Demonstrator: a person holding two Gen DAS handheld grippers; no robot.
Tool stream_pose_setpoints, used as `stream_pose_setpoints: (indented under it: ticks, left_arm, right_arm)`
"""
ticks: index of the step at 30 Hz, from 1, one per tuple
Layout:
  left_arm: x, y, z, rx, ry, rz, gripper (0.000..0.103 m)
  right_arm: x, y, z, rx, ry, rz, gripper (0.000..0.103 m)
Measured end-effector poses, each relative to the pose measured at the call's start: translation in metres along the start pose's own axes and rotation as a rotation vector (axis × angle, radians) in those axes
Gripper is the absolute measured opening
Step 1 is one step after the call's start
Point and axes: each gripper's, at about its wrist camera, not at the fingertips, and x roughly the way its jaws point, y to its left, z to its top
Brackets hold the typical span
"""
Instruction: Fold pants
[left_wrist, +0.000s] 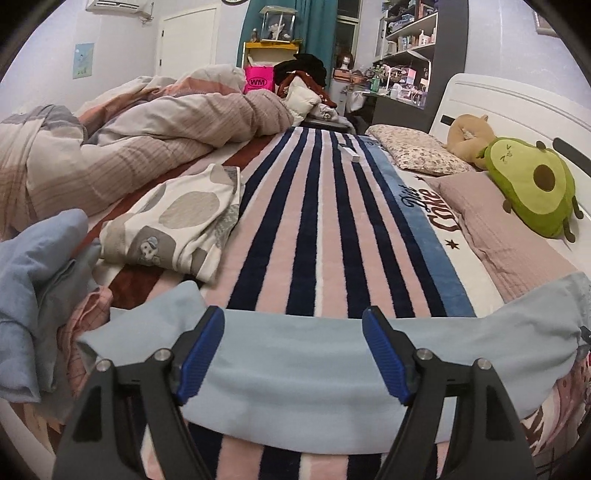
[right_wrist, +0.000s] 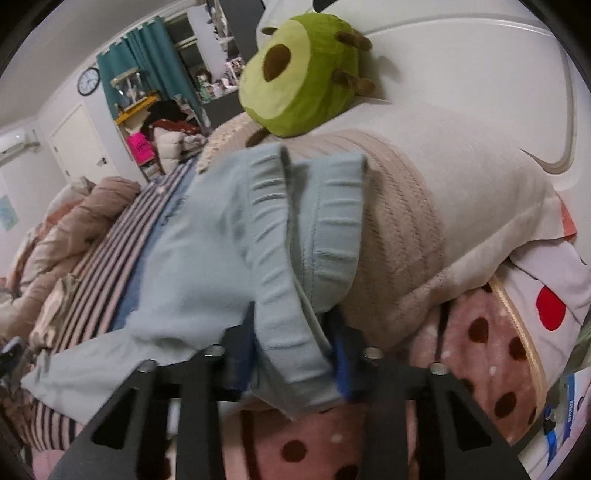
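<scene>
**Tools at the pants: right one clamped on the waistband, left one standing wide**

Right tool (right_wrist: 293, 354) has its jaws closed on the ribbed waistband of the light blue pants (right_wrist: 207, 258); we see the band pinched between the blue pads, at the pillow (right_wrist: 424, 229) end of the bed. We judge this grip serves to anchor or lift that end for a fold.

Left tool (left_wrist: 293, 350) stands with jaws wide apart over the other stretch of the pants (left_wrist: 295, 373); its pads flank the cloth without pressing it, so nothing is held there. The pants lie spread across the striped blanket (left_wrist: 314, 221) on the bed, unfolded as far as we can judge.

A folded spotted garment (left_wrist: 177, 221) sits apart on the blanket, presumably finished work kept clear. An avocado plush (left_wrist: 535, 192) rests on the pillows.

Containers: a pink bag (left_wrist: 258, 79) beyond the bed; we cannot tell its contents. Shelving (left_wrist: 410, 33) carries small items, too distant to identify.
</scene>
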Motion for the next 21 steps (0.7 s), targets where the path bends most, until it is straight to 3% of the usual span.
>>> stream_pose_setpoints:
  ticks: [7,11,16,21]
  left_arm:
    - [-0.007,0.017,-0.004,-0.005,-0.022,-0.036,0.074]
    - [-0.016,0.034,-0.008,-0.001,-0.039,-0.065,0.074]
    - [-0.027,0.058,-0.014,0.003,-0.054,-0.085,0.074]
    - [-0.029,0.075,-0.024,0.005,-0.045,-0.097,0.074]
  right_arm:
    - [-0.034,0.067,0.018,-0.126,-0.088,0.098,0.02]
    - [-0.035,0.14,0.022,-0.264,-0.091,0.197,0.02]
    - [-0.006,0.233,0.0,-0.406,0.014,0.349,0.02]
    - [0.052,0.315,-0.061,-0.539,0.233,0.461,0.02]
